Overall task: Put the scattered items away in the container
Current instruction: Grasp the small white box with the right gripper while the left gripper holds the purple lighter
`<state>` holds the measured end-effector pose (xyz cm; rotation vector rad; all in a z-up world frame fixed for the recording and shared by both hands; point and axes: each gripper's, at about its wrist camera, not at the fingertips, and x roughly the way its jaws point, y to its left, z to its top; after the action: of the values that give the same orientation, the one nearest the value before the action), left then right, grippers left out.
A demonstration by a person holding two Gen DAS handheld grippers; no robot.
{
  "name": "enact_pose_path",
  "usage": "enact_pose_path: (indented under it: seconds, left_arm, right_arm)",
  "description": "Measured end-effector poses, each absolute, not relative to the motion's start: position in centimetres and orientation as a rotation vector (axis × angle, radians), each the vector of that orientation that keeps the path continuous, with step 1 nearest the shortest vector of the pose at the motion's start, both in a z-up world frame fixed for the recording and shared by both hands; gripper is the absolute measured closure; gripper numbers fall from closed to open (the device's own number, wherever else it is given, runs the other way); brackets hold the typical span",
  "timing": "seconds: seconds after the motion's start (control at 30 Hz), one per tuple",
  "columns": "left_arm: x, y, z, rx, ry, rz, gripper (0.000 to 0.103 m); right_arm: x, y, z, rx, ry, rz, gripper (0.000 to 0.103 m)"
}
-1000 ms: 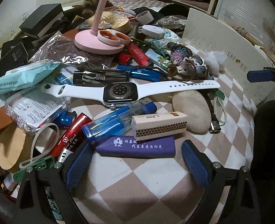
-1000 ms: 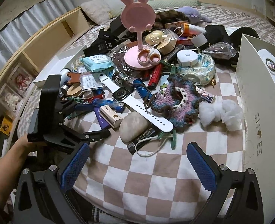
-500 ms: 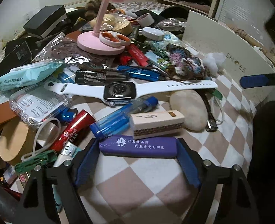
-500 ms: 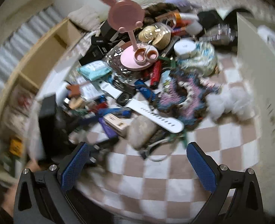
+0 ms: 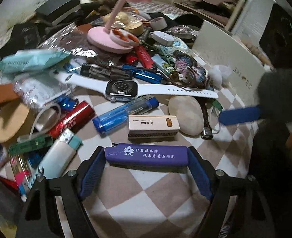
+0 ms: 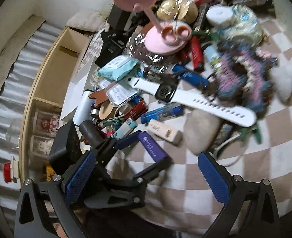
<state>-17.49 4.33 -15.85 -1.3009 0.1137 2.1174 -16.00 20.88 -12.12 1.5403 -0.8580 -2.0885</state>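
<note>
My left gripper [image 5: 146,159] is shut on a purple lighter [image 5: 146,154], one blue pad at each end, just above the checked cloth [image 5: 138,194]. The same grip shows in the right wrist view, where the purple lighter [image 6: 150,147] sits between the left gripper's pads [image 6: 146,148]. My right gripper [image 6: 146,175] is open and empty, hovering over the cloth close to the left gripper. The white shoe box [image 5: 225,49] stands at the right. Beyond the lighter lie a cream lighter [image 5: 152,124], a blue lighter [image 5: 124,115], a white smartwatch [image 5: 122,88] and a beige stone [image 5: 186,115].
The pile behind holds a pink bunny stand [image 5: 110,39], a red lighter [image 5: 70,119], a crochet piece [image 5: 187,69], a teal wipes pack [image 5: 31,60] and black boxes [image 5: 56,8]. A wooden shelf [image 6: 52,75] runs along the left of the bed.
My left gripper has closed in on the purple lighter and now clamps it at both ends. My right gripper has swung left and closer, over the pile beside the left gripper.
</note>
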Motion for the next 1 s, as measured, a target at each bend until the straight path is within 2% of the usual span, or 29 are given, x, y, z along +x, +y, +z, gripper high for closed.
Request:
enact_pose_path:
  seconds: [0.03, 0.13, 0.23, 0.3, 0.67, 1.0]
  left_arm:
    - [-17.4, 4.1, -15.8, -1.314, 0.081, 2.119, 0.021]
    - [-17.0, 3.1, -15.6, -1.356, -0.054, 2.119, 0.021]
    - [-16.3, 2.3, -15.4, -1.378, -0.117, 2.145, 0.021]
    - [-15.8, 1.8, -15.4, -1.394, -0.161, 2.169, 0.021]
    - [-13.8, 1.9, -15.1, -1.398, -0.080, 2.308, 0.021]
    - [-13.9, 0.1, -14.9, -1.401, -0.214, 2.325, 0.021]
  right_arm:
    - [-16.2, 20.4, -12.3, 1.552, -0.861, -2.075, 0.001]
    - [-16.9, 19.4, -13.1, 1.594, -0.892, -2.039, 0.017]
    - [-17.7, 19.3, -14.0, 1.638, -0.950, -2.032, 0.020]
    - [-18.0, 19.2, -14.5, 1.662, -0.966, -2.035, 0.026]
    - [-19.5, 16.9, -15.0, 1.800, -0.747, -2.215, 0.027]
    - [-20.8, 15.2, -15.7, 1.843, -0.572, -2.272, 0.040]
